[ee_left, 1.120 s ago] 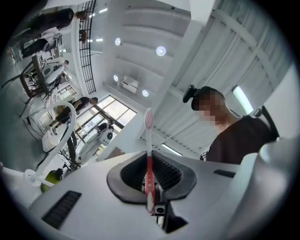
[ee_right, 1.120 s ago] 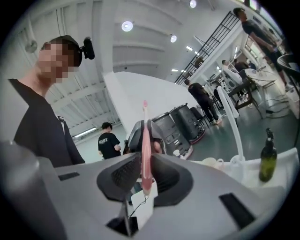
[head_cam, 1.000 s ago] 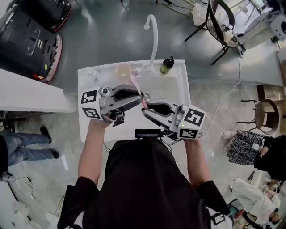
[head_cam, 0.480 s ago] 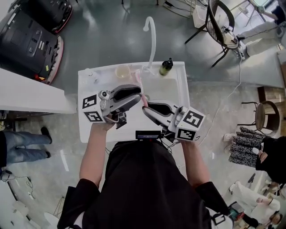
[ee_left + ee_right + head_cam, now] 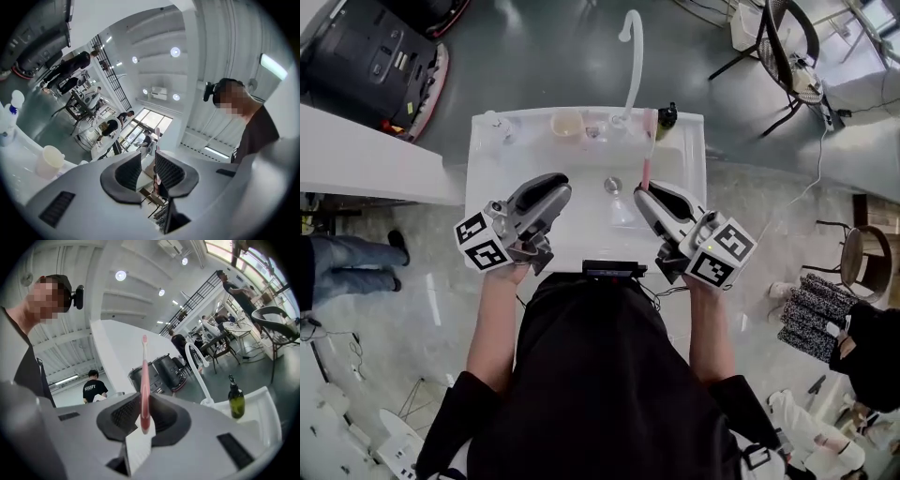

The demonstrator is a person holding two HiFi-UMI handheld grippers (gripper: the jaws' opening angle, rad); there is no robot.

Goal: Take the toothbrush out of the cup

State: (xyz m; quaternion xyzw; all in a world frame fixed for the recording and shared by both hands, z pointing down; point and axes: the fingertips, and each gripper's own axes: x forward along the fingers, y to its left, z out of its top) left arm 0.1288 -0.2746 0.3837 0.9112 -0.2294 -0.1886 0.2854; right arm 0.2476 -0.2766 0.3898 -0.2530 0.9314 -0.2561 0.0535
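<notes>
A grey floor [image 5: 534, 56] lies around a white counter [image 5: 487, 159] with a sink [image 5: 592, 161] and a bent tap [image 5: 630, 56]. Both arms reach over the sink. The left gripper [image 5: 147, 164] has just been opening its fingers, and nothing sits between them. The right gripper [image 5: 143, 420] squeezes the pink toothbrush [image 5: 145, 380]. The toothbrush stands straight up, out of the cup [image 5: 567, 122] and away from it.

Big open hall, workshop-lab sort, no home. Freestanding white washbasin unit [image 5: 483, 150] alone on grey polished concrete floor [image 5: 534, 56]. On unit's back ledge: white gooseneck tap [image 5: 630, 56], cup [image 5: 567, 123], green bottle [image 5: 236, 401]. Behind unit to left: bulky dark wheeled machines [image 5: 380, 52]. Behind to right: wire chair [image 5: 792, 56]. Farther beyond unit: people round tables [image 5: 236, 326], black railing [image 5: 199, 292], high white ceiling, round lights [image 5: 121, 275].
</notes>
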